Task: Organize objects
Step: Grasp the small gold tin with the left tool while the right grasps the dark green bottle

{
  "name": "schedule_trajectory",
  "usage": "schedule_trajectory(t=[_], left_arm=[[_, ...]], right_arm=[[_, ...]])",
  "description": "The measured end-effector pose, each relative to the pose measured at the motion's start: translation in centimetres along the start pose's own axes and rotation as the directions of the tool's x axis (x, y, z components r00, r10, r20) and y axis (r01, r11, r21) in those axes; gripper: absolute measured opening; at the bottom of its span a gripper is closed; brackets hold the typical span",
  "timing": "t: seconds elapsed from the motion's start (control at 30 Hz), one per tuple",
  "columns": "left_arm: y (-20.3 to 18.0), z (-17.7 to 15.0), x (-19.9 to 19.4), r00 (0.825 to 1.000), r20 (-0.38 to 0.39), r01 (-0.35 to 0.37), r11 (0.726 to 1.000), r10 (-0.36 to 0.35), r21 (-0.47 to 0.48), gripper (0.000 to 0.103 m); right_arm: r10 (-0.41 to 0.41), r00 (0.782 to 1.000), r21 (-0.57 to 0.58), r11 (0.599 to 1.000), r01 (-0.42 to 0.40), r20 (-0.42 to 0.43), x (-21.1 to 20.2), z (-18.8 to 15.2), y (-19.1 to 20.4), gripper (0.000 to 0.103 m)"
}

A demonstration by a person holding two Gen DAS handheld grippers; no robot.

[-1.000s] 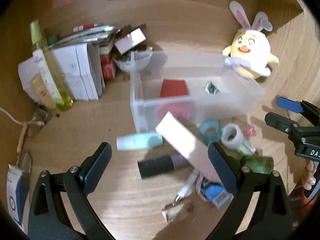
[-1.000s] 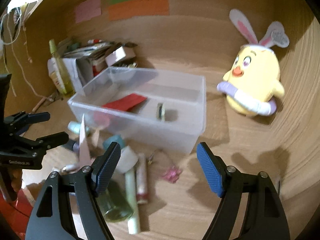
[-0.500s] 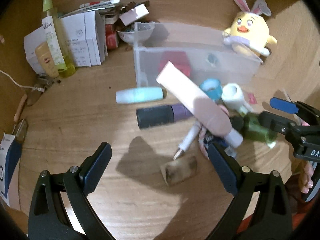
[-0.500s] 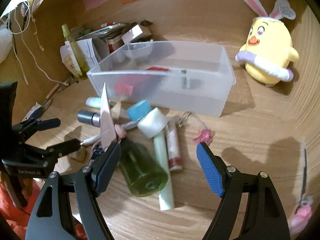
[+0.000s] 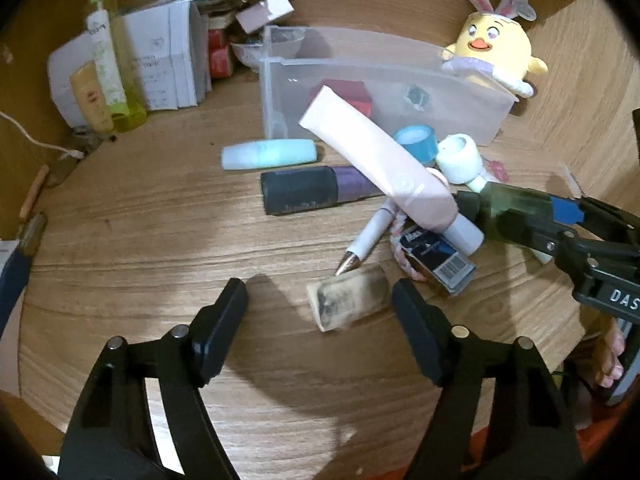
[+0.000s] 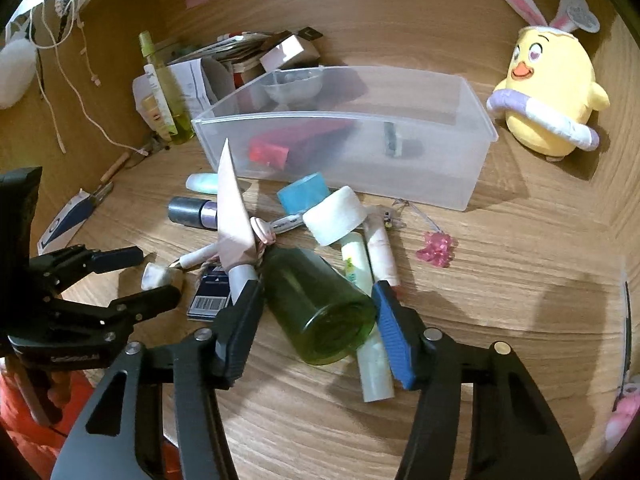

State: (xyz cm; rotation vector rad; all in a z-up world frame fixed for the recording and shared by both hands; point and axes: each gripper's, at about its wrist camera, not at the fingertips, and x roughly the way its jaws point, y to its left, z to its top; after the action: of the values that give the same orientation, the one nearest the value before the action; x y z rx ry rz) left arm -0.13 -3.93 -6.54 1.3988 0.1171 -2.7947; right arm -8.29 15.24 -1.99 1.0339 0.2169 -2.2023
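The clear plastic bin (image 6: 476, 128) sits at the back of the wooden worktop (image 6: 500, 280), with a red box and a small item already inside, and the clutter to be sorted lies in a heap just in front of it. If either grab drags the heap, things could be shoved against the bin wall or slide the bin toward the yellow plush chick (image 6: 548, 92) beside it.

The green bottle (image 6: 320, 308) lies on its side in the heap, its base toward the right tongs (image 6: 316, 332). Those tongs are closing with the bottle's base between them; the pads look close to its sides, but I cannot say that they press yet. The bottle is round and smooth, so a grip this near the base could let it squirt out or swing neck-down when lifted. Its neck lies under the pink tube (image 6: 234, 216) and touches the white tape roll (image 6: 336, 216), so lifting it will likely tip the tube and roll the tape away. A white stick (image 6: 370, 340) lies right beside the blue pad and could be pinched along with it.

The left tongs (image 5: 320, 312) are also closing, the small smudged eraser (image 5: 350, 300) between them but untouched. It sits off to the right side, so one pad may reach it first and push it into the pen (image 5: 370, 236) and the dark blue box (image 5: 436, 256).
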Motion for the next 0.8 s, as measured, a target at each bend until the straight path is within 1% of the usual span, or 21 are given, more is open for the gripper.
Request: schedule_trajectory(t=[0.1,0.17,0.23,0.37,0.63,0.8], left_arm=[[-0.3,-0.2,-0.2,1.000,0.013,0.002,1.000,-0.002,0.007,0.060],[-0.6,-0.2,-0.3,1.000,0.018,0.005,1.000,-0.005,0.015,0.044],[-0.7,-0.2,-0.3,1.000,0.018,0.004,1.000,-0.004,0.017,0.045],[-0.4,-0.2,-0.5,1.000,0.020,0.015,1.000,-0.015,0.009,0.045],[0.0,1.0,-2.3,0.997,0.080,0.020,1.000,-0.019,-0.008,0.044],[-0.8,2.7,-3.3,0.991,0.126,0.054,0.999,-0.053,-0.005,0.044]], right_arm=[[0.007,1.000,0.001,1.000,-0.007,0.008,-0.1,-0.1,0.0,0.050],[0.012,1.000,0.005,1.000,-0.012,0.011,-0.1,-0.1,0.0,0.049],[0.022,1.000,0.015,1.000,-0.022,0.014,-0.2,-0.1,-0.2,0.047],[0.030,0.999,0.031,0.999,-0.030,0.027,-0.6,0.1,-0.4,0.045],[0.030,0.996,0.047,0.998,-0.034,0.085,-2.7,0.7,-0.9,0.042],[0.023,0.991,0.052,0.998,-0.030,0.129,-4.0,1.2,-0.9,0.041]])
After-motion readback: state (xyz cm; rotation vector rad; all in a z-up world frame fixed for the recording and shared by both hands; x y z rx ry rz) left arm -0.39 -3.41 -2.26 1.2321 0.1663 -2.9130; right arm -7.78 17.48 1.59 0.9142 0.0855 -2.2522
